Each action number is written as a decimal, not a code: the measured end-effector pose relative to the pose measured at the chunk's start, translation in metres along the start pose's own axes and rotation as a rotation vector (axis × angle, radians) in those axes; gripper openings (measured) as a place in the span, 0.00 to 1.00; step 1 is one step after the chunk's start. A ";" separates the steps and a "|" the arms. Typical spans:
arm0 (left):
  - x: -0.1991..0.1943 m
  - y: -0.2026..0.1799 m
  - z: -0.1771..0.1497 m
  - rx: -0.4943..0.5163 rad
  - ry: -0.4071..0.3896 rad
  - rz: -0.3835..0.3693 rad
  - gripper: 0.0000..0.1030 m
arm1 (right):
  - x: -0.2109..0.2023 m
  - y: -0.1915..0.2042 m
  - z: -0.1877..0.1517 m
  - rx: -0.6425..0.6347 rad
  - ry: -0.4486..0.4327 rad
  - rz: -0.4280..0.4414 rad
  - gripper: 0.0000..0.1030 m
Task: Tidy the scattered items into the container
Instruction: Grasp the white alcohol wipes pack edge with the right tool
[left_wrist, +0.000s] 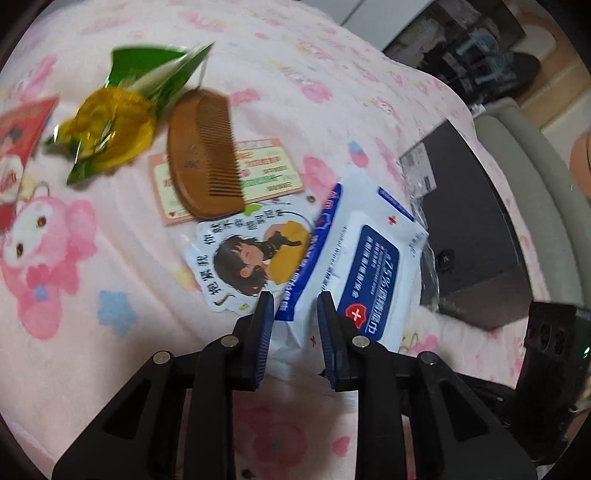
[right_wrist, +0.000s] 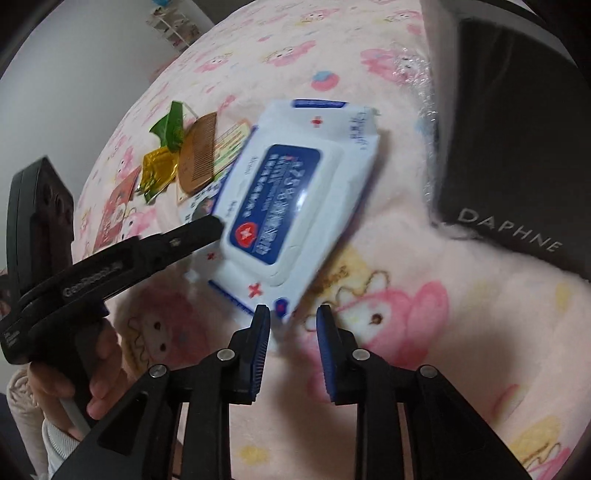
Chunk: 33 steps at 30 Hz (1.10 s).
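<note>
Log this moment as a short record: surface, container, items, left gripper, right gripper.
surface: pink cartoon-print blanket
container: dark box, right of the items
items: wipes pack, wooden comb lying on a card, sticker, green-yellow wrapper
left gripper: jaws around the wipes pack's edge
right gripper: empty, at the pack's near corner

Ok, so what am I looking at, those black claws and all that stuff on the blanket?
No robot: a person, whose left hand shows in the right view, holds a pincer in each hand, each with a camera looking along its fingers. One picture looks from the left gripper, the other from the right gripper. On the blanket lie a wipes pack, a comb, a yellow-green wrapper, a cartoon card and a dark box. The left gripper seems to pinch the pack's end; the right gripper is open and empty.
</note>
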<state>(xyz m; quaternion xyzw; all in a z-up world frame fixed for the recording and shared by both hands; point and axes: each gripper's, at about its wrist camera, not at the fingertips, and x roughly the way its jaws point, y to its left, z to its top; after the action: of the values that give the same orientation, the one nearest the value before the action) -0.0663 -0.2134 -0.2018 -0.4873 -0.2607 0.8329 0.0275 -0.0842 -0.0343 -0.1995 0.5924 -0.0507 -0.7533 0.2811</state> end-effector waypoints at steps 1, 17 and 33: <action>0.000 -0.003 -0.004 0.007 0.005 -0.006 0.22 | 0.001 0.001 -0.001 0.003 0.001 0.002 0.22; 0.013 -0.021 -0.010 -0.021 0.071 -0.061 0.41 | -0.036 -0.040 -0.016 0.153 -0.054 -0.030 0.23; 0.010 -0.070 -0.053 0.084 0.190 -0.116 0.27 | -0.061 -0.058 -0.033 0.206 -0.096 -0.019 0.23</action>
<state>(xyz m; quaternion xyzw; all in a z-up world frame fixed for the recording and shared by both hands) -0.0419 -0.1285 -0.1981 -0.5467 -0.2496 0.7901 0.1204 -0.0667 0.0523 -0.1806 0.5817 -0.1357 -0.7743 0.2091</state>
